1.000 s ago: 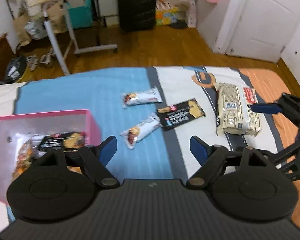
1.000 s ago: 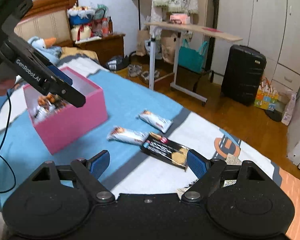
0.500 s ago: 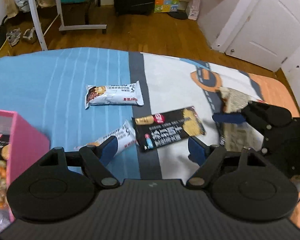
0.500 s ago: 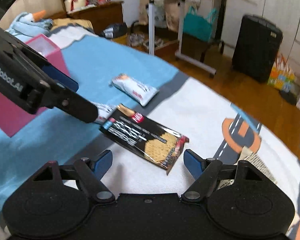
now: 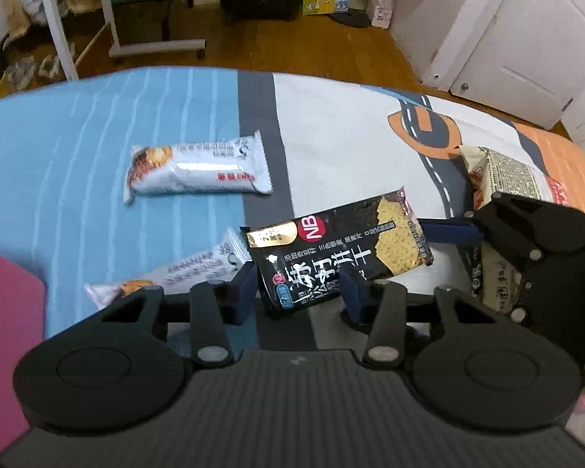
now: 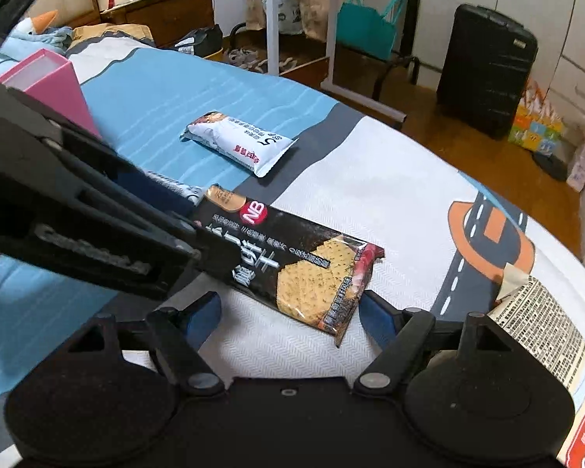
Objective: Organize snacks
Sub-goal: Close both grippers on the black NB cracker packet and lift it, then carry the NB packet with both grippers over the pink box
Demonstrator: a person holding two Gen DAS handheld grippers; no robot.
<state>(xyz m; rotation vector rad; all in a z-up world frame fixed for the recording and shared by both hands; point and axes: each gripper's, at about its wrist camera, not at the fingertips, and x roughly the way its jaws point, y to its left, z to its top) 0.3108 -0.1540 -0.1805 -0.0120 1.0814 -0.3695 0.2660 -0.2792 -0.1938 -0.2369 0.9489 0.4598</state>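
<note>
Left gripper [image 5: 300, 290] jaws, just closing, pinch the black cracker pack [image 5: 339, 255]; right gripper [image 6: 288, 312] jaws closing but open around its far end (untouched). Two white bars, beige packet unsorted; pink box [image 6: 54, 82] waits.

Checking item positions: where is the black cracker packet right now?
The black cracker packet lies on the bedspread, one end between the left tongs, beside a white snack bar.

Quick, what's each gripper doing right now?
Left gripper: just been closing, now gripping the black cracker packet.
Right gripper: open, just been closing, packet's other end between its jaws, untouched.
</note>
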